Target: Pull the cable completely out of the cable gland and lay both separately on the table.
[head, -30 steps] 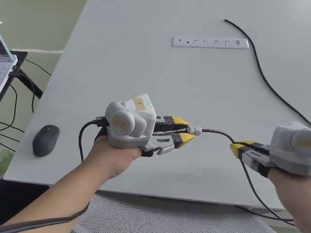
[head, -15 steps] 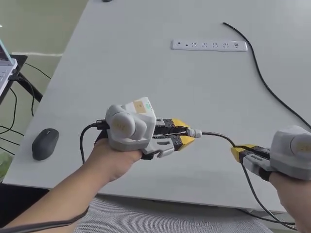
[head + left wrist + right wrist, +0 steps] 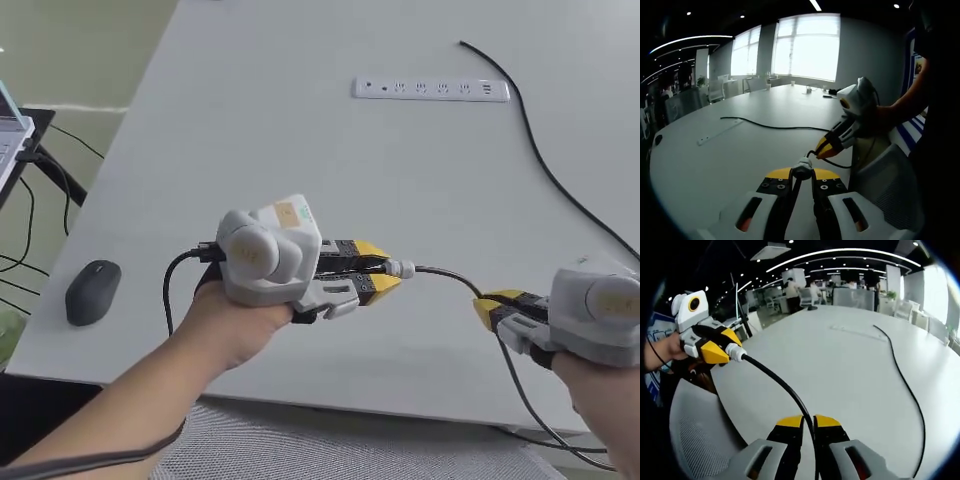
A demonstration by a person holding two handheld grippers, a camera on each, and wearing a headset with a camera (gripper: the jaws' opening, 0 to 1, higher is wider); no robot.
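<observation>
The gland is held in the air over the near edge of the worktop, its pale threaded end poking out past the yellow tips of the left gripper. The left jaws are clamped on it from both sides. In the left gripper view the gland sits right between the tips of that gripper.

The cable is in the gland. It leaves the gland's right end, sags in a short arc and runs into the right gripper, whose jaws are clamped together on it. Beyond those jaws it hangs down past the worktop's edge. In the right gripper view the cable rises from between the tips of that gripper and curves up and left to the gland, held in the left gripper. In the left gripper view the right gripper faces in from the right, near the gland.

Farther back on the worktop a white strip lies flat, and a black lead runs from beside it toward the right edge. A dark mouse sits near the left edge. A mesh chair seat shows below the worktop.
</observation>
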